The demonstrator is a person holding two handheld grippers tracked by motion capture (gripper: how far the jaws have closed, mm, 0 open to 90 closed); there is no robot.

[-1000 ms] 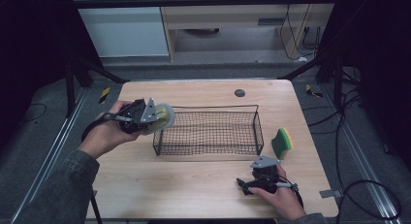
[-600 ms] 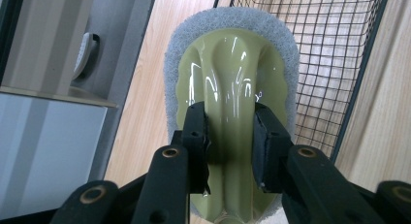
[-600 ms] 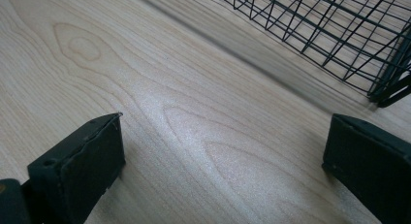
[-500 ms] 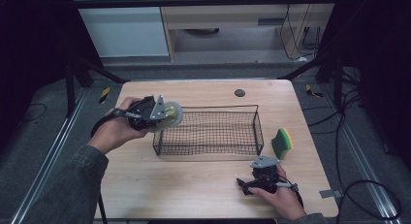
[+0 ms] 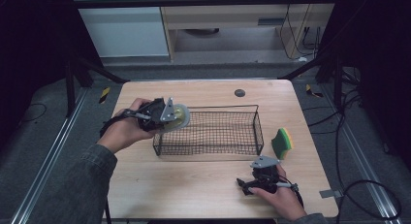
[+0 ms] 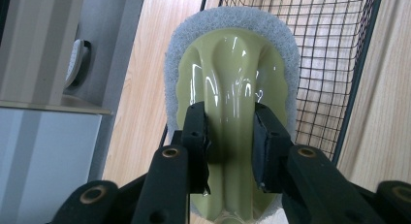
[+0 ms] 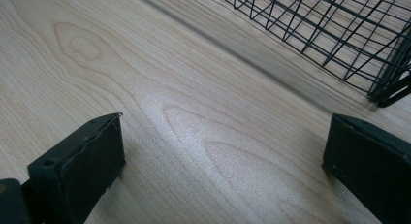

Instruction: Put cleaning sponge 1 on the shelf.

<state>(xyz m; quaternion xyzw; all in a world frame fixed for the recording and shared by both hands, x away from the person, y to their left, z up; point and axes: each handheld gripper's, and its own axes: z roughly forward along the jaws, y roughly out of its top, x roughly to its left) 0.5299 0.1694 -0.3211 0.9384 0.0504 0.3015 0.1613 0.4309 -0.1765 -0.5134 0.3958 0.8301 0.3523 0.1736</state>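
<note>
Scrub pad (image 6: pixel 231 78), the pale green one with a white fleecy rim, sits pinched between my left gripper's (image 6: pixel 228 146) jaws, which clamp its raised middle ridge. In the high view I have the left gripper (image 5: pixel 167 116) lifted above the left end of the wire basket (image 5: pixel 211 132), with the scrub pad (image 5: pixel 180 116) hanging over the rim at the basket's far left corner. I read the step in hand as carrying the pad over the basket to drop it in.

To do it well, I should move the pad further in over the mesh floor before letting go, since it now sits right on the rim line and could catch the top wire or tip outside. I should lower it close to the floor, level it, then part the jaws slowly so the slick plastic ridge slips free without flicking.

My right gripper (image 5: pixel 256 181) rests on the table (image 5: pixel 194 185) near its front edge, jaws spread wide with nothing but bare wood between them. A green and yellow sponge (image 5: pixel 282 142) stands just beyond the basket's right end, likely the next thing for that hand.
</note>
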